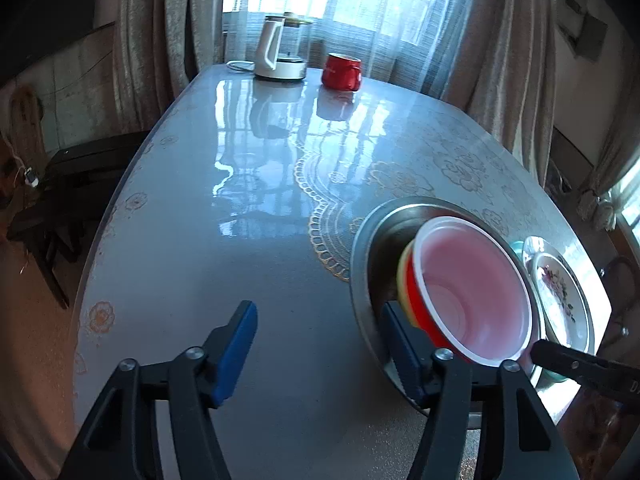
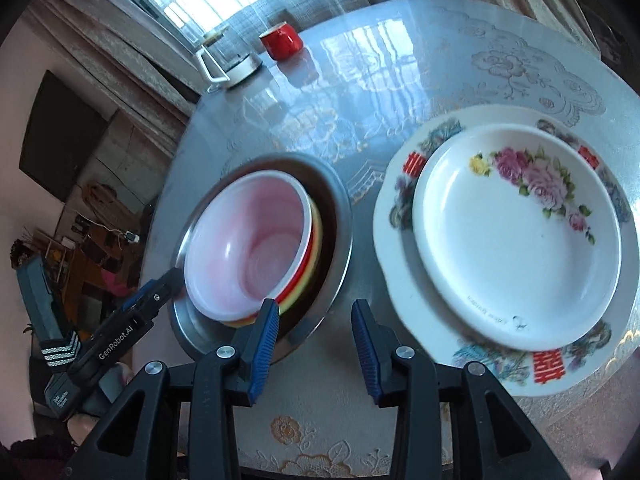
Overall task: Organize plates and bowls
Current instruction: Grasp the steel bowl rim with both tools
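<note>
Both pairs of jaws stand released, nothing between the blue pads. The left gripper (image 1: 320, 344) has its right finger down at the near wall of the red plastic bowl with the pale pink inside (image 1: 472, 292), its left finger over bare tabletop; whether that finger touches the bowl I cannot tell. The right gripper (image 2: 316, 344) hangs over the gap between the two stacks, gripping nothing.

The red bowl sits nested in a yellow bowl (image 2: 314, 240), and both rest in a wide steel dish (image 2: 340, 248) near the front edge of the round glossy tabletop (image 1: 260, 208). Just beside it, toward the right edge, a small white rose-patterned plate (image 2: 516, 224) lies on a larger scalloped floral plate (image 2: 404, 300).

The stacking looks largely done; the step in hand seems to be letting go and backing off. Do it cleanly: keep the fingers parted and lift straight away, so no pad drags the light bowl's rim.

Both stacks sit close to the front edge, so avoid any nudge toward it. Open room lies across the middle; a red mug (image 1: 342, 72) and a white kettle (image 1: 282, 50) stand well apart at the far edge.
</note>
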Tool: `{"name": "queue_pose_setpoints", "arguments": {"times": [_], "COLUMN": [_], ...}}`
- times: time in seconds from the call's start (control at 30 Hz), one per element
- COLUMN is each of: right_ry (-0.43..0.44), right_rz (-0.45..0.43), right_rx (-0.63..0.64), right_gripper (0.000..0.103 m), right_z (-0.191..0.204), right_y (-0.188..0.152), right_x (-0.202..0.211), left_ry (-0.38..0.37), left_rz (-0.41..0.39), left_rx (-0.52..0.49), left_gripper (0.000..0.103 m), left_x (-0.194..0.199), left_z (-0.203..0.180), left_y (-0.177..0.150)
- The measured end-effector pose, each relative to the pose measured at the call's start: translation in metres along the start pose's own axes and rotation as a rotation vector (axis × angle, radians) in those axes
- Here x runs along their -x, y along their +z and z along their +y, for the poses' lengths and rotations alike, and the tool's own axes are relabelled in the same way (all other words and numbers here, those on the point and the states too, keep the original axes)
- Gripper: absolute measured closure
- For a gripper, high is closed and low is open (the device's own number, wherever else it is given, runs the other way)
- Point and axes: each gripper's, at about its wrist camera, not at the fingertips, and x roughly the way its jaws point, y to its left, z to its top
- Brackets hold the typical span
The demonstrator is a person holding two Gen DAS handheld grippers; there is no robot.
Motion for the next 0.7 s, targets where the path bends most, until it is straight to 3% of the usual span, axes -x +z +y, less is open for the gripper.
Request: {"name": "queue_pose_setpoints", "arguments": {"times": [0.1, 0.37, 0.5, 0.7], "right_ry": [0.013, 0.035, 0.028, 0.049], "right_rz": [0.021, 0.023, 0.007, 0.017], "right_rx": [0.001, 0.0, 0.018, -0.03], "right_gripper": [0.065, 0.068, 0.074, 0.075], "right_z": [0.004, 0.004, 0.009, 0.002], "right_y": [-0.003, -0.007, -0.004, 0.0], "right_x": [-0.007, -0.019, -0.023, -0.03], "left_ry": [-0.028, -0.026, -0.061, -0.077], "left_rz": [0.006, 0.021, 0.07, 0.104], "left_rx": [-0.027, -0.082, -0.091, -0.125], "left_gripper": [0.055, 0.059, 0.065, 0.066], "left_x": [0.001, 0.003, 0.002, 0.004], "left_z": [-0.004, -0.008, -0.01, -0.016], "left_y": [0.0, 0.001, 0.003, 0.002]}}
